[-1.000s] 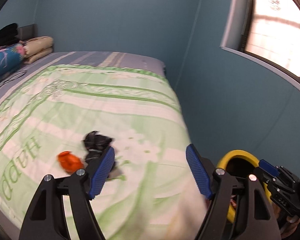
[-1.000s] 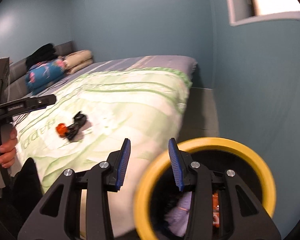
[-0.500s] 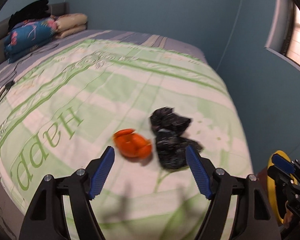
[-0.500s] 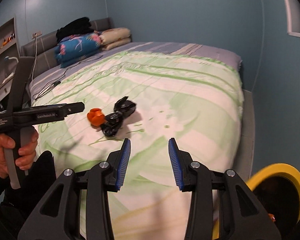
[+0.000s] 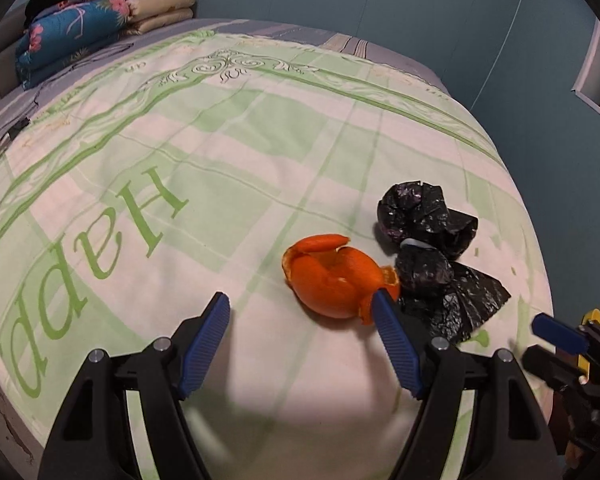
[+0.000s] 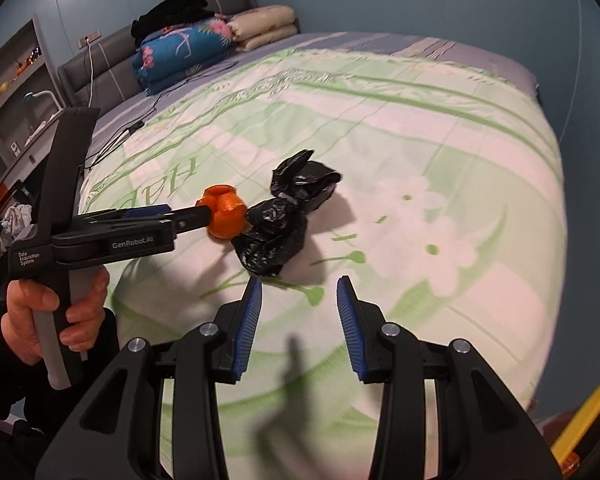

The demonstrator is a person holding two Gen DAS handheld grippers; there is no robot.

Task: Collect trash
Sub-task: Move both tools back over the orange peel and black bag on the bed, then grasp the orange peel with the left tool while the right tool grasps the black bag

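An orange peel [image 5: 334, 278] lies on the green and white bedspread [image 5: 220, 152], touching a crumpled black plastic bag [image 5: 432, 256] on its right. My left gripper [image 5: 302, 318] is open, low over the bed, its right finger beside the peel's near edge. In the right wrist view the left gripper [image 6: 188, 216] reaches the peel [image 6: 224, 216] from the left. My right gripper [image 6: 298, 304] is open and empty, a short way in front of the black bag [image 6: 284, 216].
Folded blankets and pillows [image 6: 204, 44] are stacked at the head of the bed. A cable [image 6: 140, 120] lies along the bed's left side. A yellow-rimmed bin [image 6: 580, 428] stands off the bed's right side. A shelf unit [image 6: 12, 92] stands at far left.
Both grippers have swung from the yellow bin toward the bed and closed in on the trash. The peel and bag now sit just ahead of the fingers.
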